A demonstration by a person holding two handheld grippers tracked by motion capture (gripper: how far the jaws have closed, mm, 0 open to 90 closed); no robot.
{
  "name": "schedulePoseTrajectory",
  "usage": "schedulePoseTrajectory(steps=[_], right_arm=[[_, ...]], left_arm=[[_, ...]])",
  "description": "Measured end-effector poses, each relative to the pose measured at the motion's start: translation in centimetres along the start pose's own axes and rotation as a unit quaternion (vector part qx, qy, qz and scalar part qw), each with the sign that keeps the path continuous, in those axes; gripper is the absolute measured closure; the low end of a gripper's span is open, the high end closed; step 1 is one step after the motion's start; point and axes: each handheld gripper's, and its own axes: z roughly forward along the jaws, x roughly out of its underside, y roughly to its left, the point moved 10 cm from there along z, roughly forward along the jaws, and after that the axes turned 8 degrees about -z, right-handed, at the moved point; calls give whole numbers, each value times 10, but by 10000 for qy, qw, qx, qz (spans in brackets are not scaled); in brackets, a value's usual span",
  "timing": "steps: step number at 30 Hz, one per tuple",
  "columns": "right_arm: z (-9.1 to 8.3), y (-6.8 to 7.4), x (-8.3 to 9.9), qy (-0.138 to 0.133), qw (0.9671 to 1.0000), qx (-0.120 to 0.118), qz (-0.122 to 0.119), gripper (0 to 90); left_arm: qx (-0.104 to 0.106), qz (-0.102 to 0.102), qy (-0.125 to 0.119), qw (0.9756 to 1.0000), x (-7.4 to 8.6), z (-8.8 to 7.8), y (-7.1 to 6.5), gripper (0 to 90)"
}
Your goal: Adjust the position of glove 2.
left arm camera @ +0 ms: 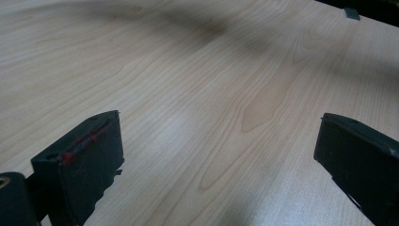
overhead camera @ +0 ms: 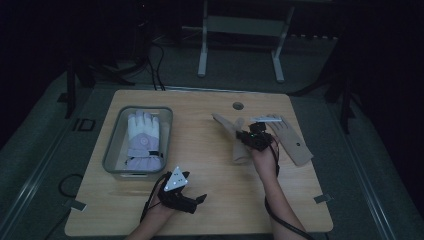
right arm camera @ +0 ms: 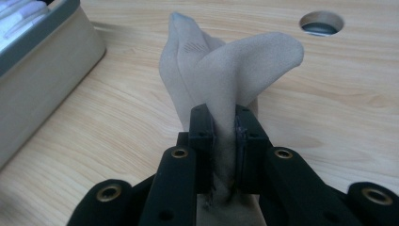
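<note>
A beige glove lies crumpled near the middle right of the wooden table. My right gripper is shut on it; in the right gripper view the jaws pinch a fold of the beige glove, which bulges up ahead of them. A second beige glove lies flat just to the right. My left gripper hovers open near the table's front edge, its fingers wide apart over bare wood.
A grey bin at the left holds a white and lilac glove. A round cable hole sits near the table's far edge. A white stand's legs rise beyond the table.
</note>
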Motion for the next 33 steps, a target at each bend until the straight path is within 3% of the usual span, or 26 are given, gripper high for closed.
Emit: schedulePoseTrajectory(steps=[6, 10, 12, 15, 18, 19, 21, 22, 25, 27, 32, 33], right_arm=[[8, 15, -6, -201, 9992, 347, -60, 799], [22, 25, 3, -43, 9989, 459, 52, 798], [33, 29, 13, 144, 9986, 500, 31, 798], [48, 35, 29, 417, 9980, 447, 146, 791], [55, 39, 37, 524, 9977, 383, 211, 776], [60, 45, 43, 563, 9977, 306, 240, 719], [61, 47, 45, 594, 9976, 231, 272, 686], [63, 52, 49, 613, 9977, 135, 241, 613], [63, 57, 49, 587, 9977, -23, 334, 588], [62, 61, 51, 618, 9978, -44, 228, 554], [60, 70, 53, 637, 9974, -230, 229, 494], [58, 74, 53, 687, 9965, -424, 231, 484]], left_arm=[[7, 4, -96, 10000, -3, -2, 1, 21], [28, 6, -108, 9999, -4, -2, 0, 20], [53, 67, -236, 9997, -6, -4, 0, 21], [-35, 77, -260, 9996, -7, -5, 3, 21], [-61, 17, -235, 9997, -6, -4, 6, 21], [-54, -6, -214, 9998, -4, -4, 7, 21], [-64, -14, -200, 9998, -4, -3, 7, 21], [-60, -18, -206, 9998, -4, -3, 7, 21], [-54, -41, -181, 9998, -2, -2, 7, 21], [-53, -47, -178, 9998, -1, -1, 7, 21], [-23, -48, -123, 9999, 1, 0, 7, 21], [-28, -56, -113, 9999, 1, 0, 7, 21]])
